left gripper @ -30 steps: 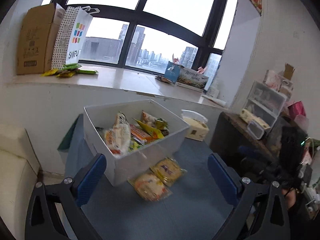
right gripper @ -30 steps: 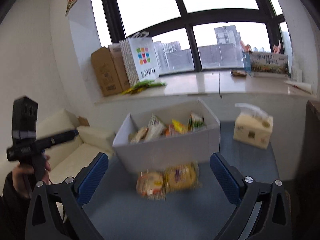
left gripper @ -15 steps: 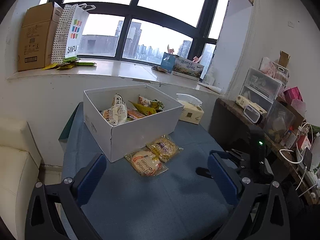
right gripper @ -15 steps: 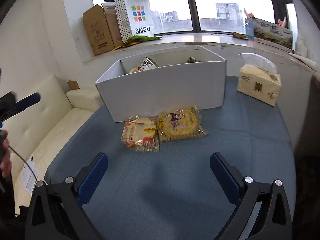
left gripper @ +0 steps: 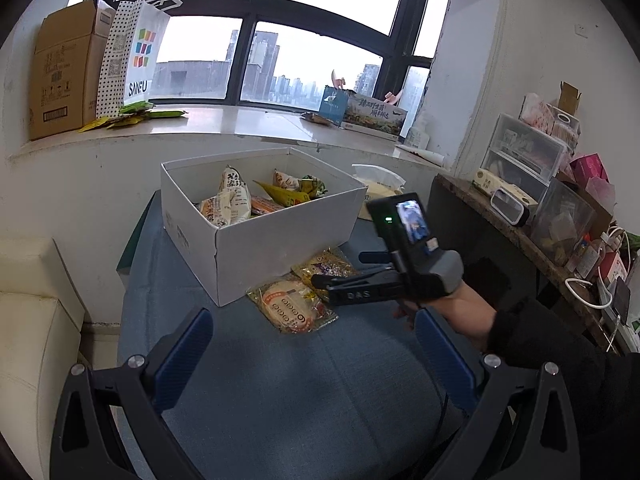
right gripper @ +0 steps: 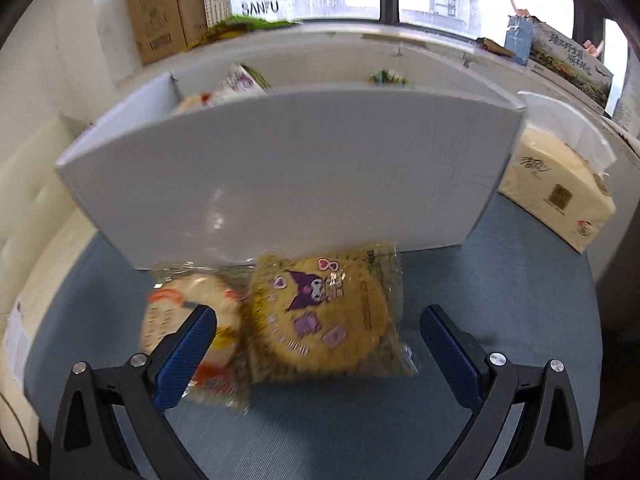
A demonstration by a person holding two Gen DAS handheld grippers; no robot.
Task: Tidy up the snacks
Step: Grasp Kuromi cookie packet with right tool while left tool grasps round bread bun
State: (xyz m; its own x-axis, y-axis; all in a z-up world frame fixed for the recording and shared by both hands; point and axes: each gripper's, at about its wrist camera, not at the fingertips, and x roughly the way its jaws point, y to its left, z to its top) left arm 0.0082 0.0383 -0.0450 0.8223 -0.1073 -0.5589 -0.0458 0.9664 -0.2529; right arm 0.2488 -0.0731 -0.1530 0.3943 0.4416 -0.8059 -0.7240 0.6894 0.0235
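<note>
A white box stands on the blue table with several snack packets inside. Two packets lie in front of it: an orange-and-white one and a yellow one with a purple cartoon figure. My left gripper hangs open above the table, short of the packets. My right gripper, held by a hand in a dark sleeve, reaches in from the right. In the right wrist view it is open, with the yellow packet between its fingers and the orange packet at its left finger. The box wall rises just behind.
A tissue box sits on the table right of the white box. A cardboard carton and a paper bag stand on the windowsill. A cream sofa is at the left, cluttered shelves at the right.
My right gripper has gone forward and down until the yellow packet lies between its open fingers. It and the hand holding it have come further into the left wrist view.
</note>
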